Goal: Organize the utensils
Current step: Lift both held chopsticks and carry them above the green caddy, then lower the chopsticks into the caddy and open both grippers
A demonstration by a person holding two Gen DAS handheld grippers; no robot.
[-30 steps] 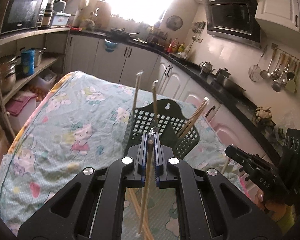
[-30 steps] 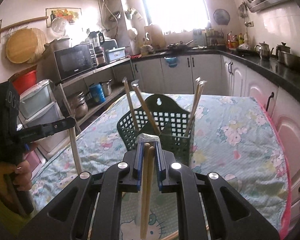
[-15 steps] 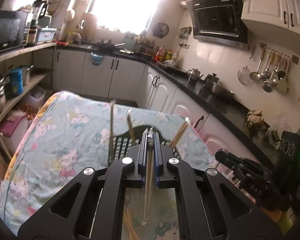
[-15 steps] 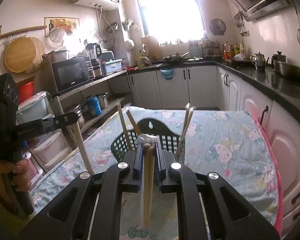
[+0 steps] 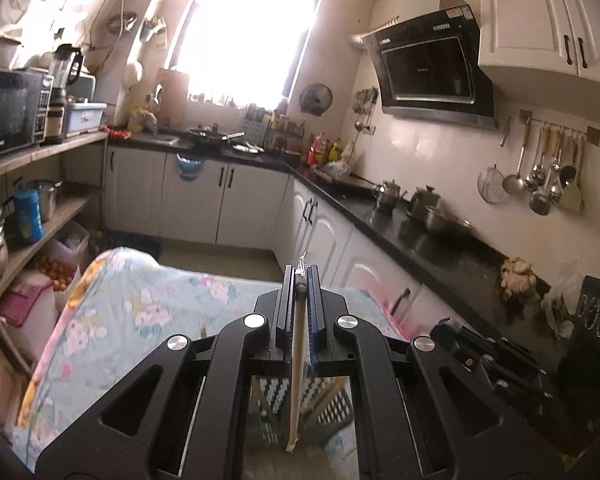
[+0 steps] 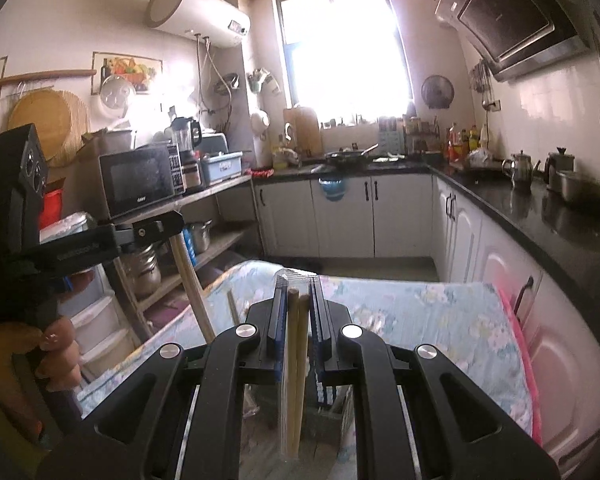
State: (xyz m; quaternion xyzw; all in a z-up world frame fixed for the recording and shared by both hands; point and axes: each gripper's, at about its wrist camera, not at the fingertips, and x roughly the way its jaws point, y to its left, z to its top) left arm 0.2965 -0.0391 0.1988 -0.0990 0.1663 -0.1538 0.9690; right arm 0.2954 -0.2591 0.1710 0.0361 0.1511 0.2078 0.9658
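Blue ribbed fingers (image 5: 312,312) clamping one slim wooden chopstick (image 5: 295,380), right gripper (image 6: 299,292) pinching two round wooden chopsticks (image 6: 296,368)

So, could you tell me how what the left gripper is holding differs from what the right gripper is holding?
The left gripper is shut on a single chopstick, while the right gripper is shut on a pair of chopsticks side by side. So the left jaws sit nearly together and the right jaws stand a little wider. Both loads are pale wood, hanging roughly upright below the jaws, above the black basket.
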